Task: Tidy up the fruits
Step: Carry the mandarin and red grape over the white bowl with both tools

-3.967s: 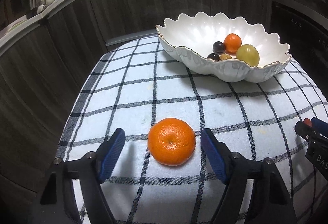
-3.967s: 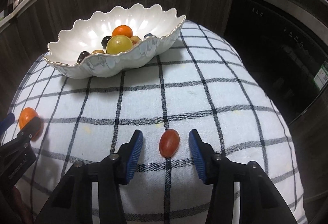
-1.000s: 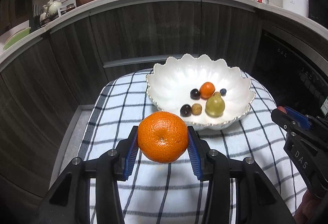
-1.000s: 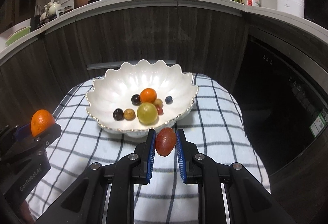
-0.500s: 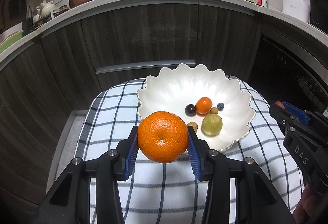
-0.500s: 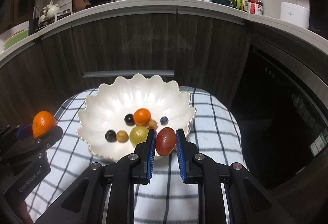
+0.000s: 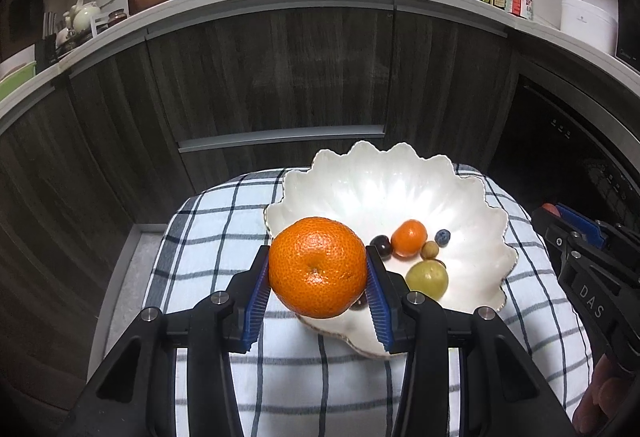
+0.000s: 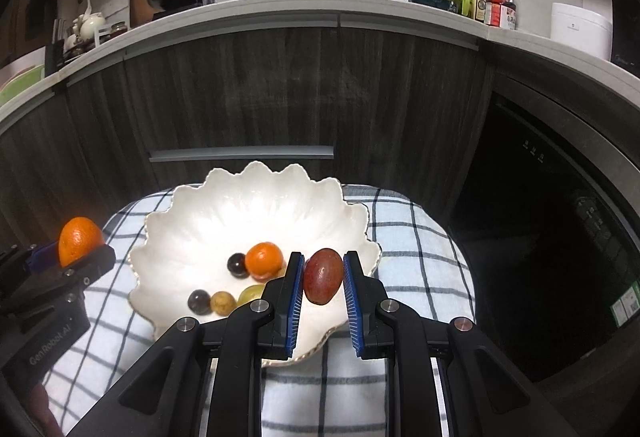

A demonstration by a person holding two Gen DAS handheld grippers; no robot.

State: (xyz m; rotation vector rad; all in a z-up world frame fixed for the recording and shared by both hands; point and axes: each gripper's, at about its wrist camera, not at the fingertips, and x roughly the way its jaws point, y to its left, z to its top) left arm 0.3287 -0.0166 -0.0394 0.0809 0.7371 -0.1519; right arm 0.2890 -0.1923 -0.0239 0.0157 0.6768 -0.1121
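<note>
Above the scalloped white bowl (image 7: 472, 197) on the checked cloth (image 7: 208, 237), the left gripper (image 7: 318, 291) clamps a mandarin (image 7: 318, 267) at the near rim — the right gripper (image 8: 320, 289) pinches a red grape (image 8: 323, 281).

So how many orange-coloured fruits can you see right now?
2. A large orange is clamped in the left gripper at the bowl's near rim; a smaller orange fruit lies inside the bowl. Others may be hidden behind the held fruit.

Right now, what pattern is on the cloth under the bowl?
White cloth with dark checks; left wrist view.
</note>
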